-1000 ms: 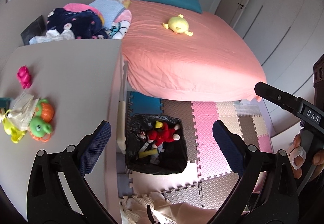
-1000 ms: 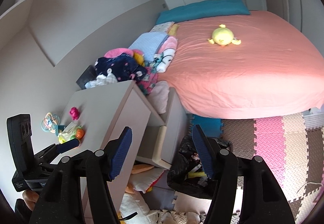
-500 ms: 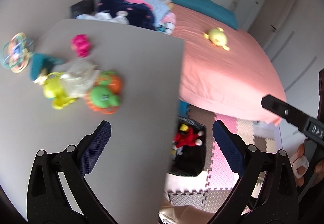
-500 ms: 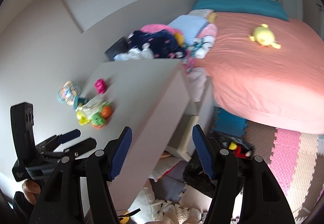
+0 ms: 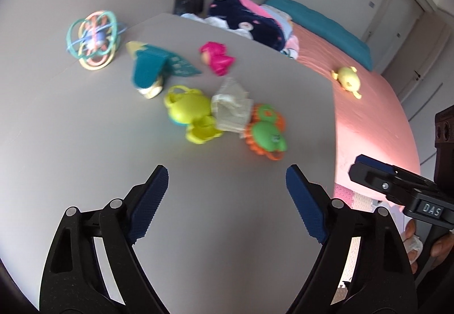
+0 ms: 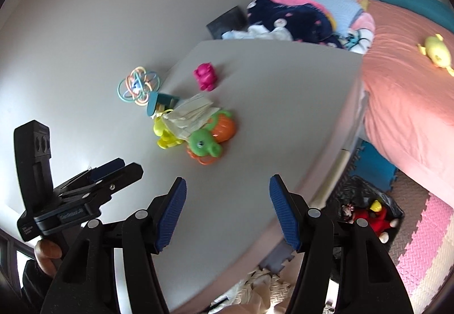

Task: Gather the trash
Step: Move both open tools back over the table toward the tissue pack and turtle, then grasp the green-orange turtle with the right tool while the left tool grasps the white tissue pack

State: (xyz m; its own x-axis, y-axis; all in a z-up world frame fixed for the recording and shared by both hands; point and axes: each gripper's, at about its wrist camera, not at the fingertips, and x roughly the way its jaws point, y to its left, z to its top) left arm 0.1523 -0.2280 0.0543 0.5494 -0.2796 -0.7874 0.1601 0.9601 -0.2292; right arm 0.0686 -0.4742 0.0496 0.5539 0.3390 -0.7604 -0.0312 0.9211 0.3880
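Both cameras are now swinging off the bin and onto the desk [image 5: 227, 229], toys filling the middle of each view. Left gripper [image 5: 227, 195] is hanging over the bare near part of the desk, jaws spread wide and gripping nothing. Right gripper [image 6: 227, 206] is doing the same, jaws wide apart. Crumpled tissue [image 5: 231, 108] is lying well beyond both sets of jaws, wedged between the yellow-green toy [image 5: 188, 108] on its left and the green-and-orange turtle toy [image 5: 266, 135] on its right, touching both. Black-lined trash bin [image 6: 366, 209] is sitting on the floor, right of the desk.
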